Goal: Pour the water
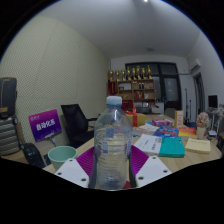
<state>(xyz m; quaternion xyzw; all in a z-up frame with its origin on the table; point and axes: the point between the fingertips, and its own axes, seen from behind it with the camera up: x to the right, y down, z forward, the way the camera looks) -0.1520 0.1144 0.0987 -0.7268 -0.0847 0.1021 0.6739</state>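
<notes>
— Centre frame, low: clear plastic water bottle (113,143) sitting between the gripper (113,166) pads; grip closing on it, or gap remaining, I cannot tell.

— Looking thin-walled, slippery; I'm favouring a mid-body hold.

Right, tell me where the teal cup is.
In the gripper view, the round teal cup sits on the table just left of the clear plastic water bottle, which the tool grips.

I'm seeing dim, even indoor light coming from overhead; the ceiling (110,25) is glowing pale, and straight lines are bending strongly outward.
</notes>
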